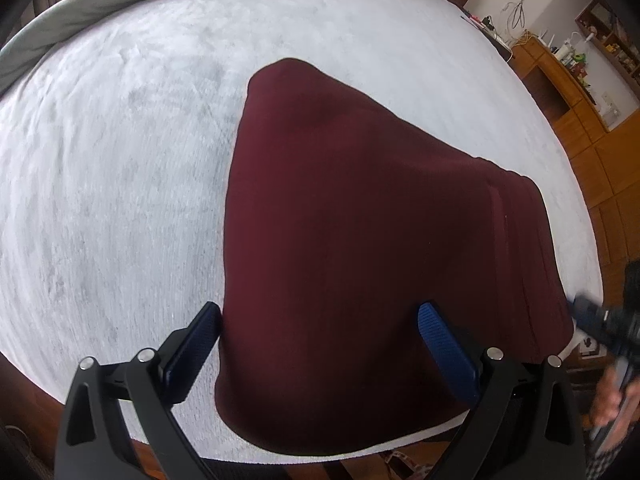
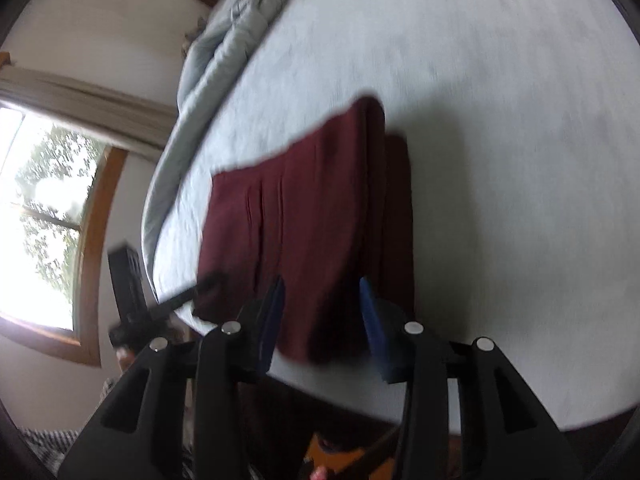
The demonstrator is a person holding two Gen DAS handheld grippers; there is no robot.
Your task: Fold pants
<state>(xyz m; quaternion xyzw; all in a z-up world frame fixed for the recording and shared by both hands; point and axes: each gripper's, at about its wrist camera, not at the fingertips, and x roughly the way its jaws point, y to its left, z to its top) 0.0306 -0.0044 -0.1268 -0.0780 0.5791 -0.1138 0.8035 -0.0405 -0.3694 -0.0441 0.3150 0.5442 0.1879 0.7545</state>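
Observation:
The dark red pants (image 1: 360, 240) lie folded into a flat stack near the front edge of the pale grey bed (image 1: 120, 160). My left gripper (image 1: 320, 332) is open above the stack's near end, its blue pads (image 1: 444, 344) wide apart and holding nothing. In the right wrist view the pants (image 2: 304, 220) lie by the bed's edge, with layered folds showing. My right gripper (image 2: 322, 300) is open over their near edge and empty. It also shows, blurred, at the right edge of the left wrist view (image 1: 600, 324).
A grey duvet (image 1: 80, 12) is bunched along the far side of the bed. Wooden cabinets and shelves (image 1: 580, 120) stand to the right of the bed. A window (image 2: 40, 208) is on the wall beyond the bed's edge.

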